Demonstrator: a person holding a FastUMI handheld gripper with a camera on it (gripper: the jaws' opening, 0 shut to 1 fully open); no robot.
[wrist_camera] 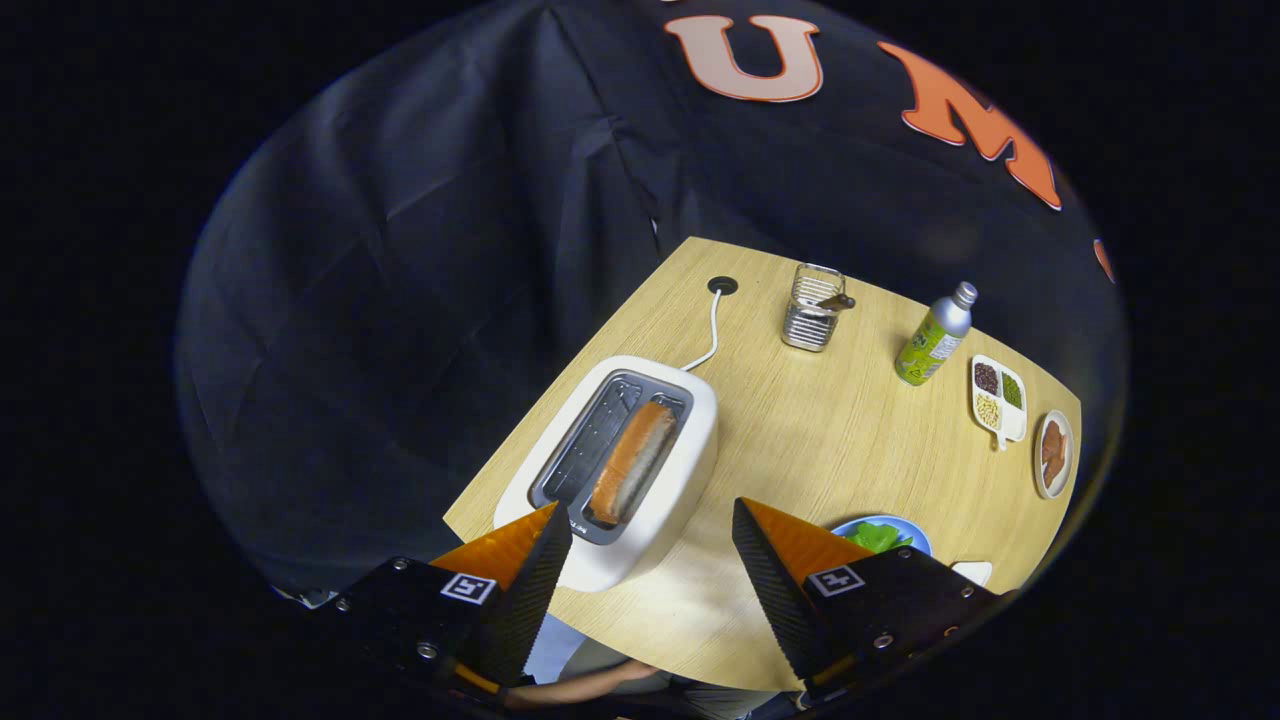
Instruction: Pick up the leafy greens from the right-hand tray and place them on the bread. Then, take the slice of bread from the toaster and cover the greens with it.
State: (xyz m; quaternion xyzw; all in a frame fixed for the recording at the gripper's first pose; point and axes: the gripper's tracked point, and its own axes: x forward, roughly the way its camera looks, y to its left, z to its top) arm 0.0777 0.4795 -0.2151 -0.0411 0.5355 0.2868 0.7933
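While the tool (650,560) hangs above the desk (800,430), its fingers stand wide apart, holding nothing; the toaster (615,470) with its bread slice (632,460) sits between them.

Just ahead of the spread-apart tool (650,530) sits a white toaster (640,470) with grey metal slots, an orange-brown crusted slice of bread (632,462) in one of them. The surface (800,430) is pale wood with a fine grain. Beside the tool's right finger, bright leafy greens (876,537) lie on a blue plate (905,527). Farther beyond stand a silvery ribbed holder (812,310), a lime-green bottle (933,337) with a silver neck, and a white dish (999,400) of dark, green and yellow fillings.
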